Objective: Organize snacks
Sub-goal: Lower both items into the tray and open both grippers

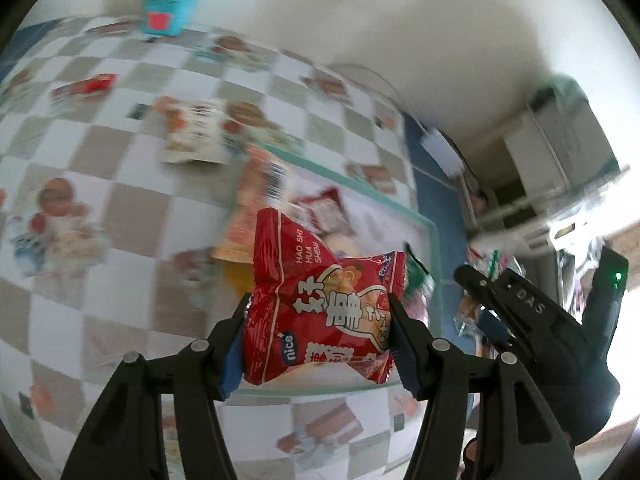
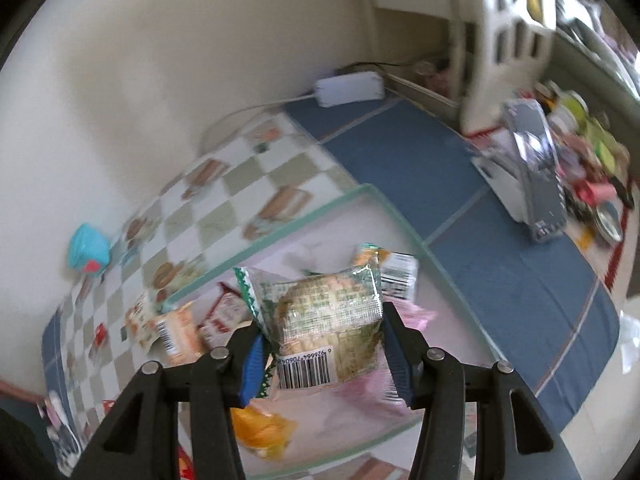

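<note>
Left gripper (image 1: 318, 338) clamps a crinkly red foil packet (image 1: 320, 312); right gripper (image 2: 322, 354) clamps a clear crinkled biscuit packet (image 2: 324, 320), both over a glassy tray (image 2: 304, 216).

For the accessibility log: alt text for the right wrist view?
The right gripper clamps a clear packet of biscuits, barcode facing the camera, above a clear bin holding other snack packets. The bin sits on a checked cloth by a white wall.

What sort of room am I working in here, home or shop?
Most likely a home room: a table with a checked printed cloth over blue fabric, a power strip by the plain wall, and cluttered household shelving beside it.
</note>
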Available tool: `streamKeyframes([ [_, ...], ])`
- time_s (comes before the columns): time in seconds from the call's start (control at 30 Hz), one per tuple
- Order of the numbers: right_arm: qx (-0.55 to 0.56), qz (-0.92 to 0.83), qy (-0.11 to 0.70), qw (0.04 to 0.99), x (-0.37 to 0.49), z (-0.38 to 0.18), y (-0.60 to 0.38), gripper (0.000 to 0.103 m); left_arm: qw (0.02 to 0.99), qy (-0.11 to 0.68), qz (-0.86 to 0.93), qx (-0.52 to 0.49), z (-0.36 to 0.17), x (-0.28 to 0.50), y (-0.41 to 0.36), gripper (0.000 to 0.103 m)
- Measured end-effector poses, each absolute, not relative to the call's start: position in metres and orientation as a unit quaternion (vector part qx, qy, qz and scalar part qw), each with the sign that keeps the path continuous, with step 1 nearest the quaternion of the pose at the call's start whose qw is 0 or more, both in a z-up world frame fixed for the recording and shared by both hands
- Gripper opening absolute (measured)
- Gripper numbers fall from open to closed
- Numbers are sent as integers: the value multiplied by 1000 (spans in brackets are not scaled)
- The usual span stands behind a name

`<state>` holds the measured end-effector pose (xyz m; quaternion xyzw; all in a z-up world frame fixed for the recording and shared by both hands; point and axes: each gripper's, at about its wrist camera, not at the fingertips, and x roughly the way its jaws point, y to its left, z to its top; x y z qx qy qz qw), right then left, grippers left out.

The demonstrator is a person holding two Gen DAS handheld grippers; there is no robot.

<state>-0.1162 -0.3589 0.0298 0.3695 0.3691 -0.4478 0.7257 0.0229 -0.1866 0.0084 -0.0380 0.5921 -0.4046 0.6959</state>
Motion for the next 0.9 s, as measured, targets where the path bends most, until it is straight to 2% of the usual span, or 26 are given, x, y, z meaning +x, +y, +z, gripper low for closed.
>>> streamKeyframes([
  [0.37, 406, -431, 396, 702, -122, -3, -372, 57, 687, 589, -425, 4, -7, 10, -227, 65],
  [0.43, 406, -425, 404, 701, -118, -8, -371, 57, 685, 590, -427, 7, -9, 11, -229, 69],
  [0.5, 406, -421, 410, 700, -116, -11, -370, 59, 688, 586, -428, 8, -8, 11, -229, 77],
  [0.6, 409, -415, 413, 700, -115, -15, -369, 67, 690, 585, -426, 11, -9, 11, -228, 78],
  [0.73, 407, -422, 421, 693, -115, -18, -369, 70, 697, 585, -414, 6, -9, 17, -224, 79],
  [0.8, 405, -424, 426, 690, -115, -20, -370, 77, 706, 584, -401, 5, -7, 22, -219, 88],
  [0.83, 402, -426, 427, 689, -115, -21, -371, 84, 712, 582, -392, 5, -7, 24, -216, 89],
  [0.9, 395, -430, 428, 690, -114, -20, -371, 89, 723, 581, -373, 4, -7, 31, -210, 90],
])
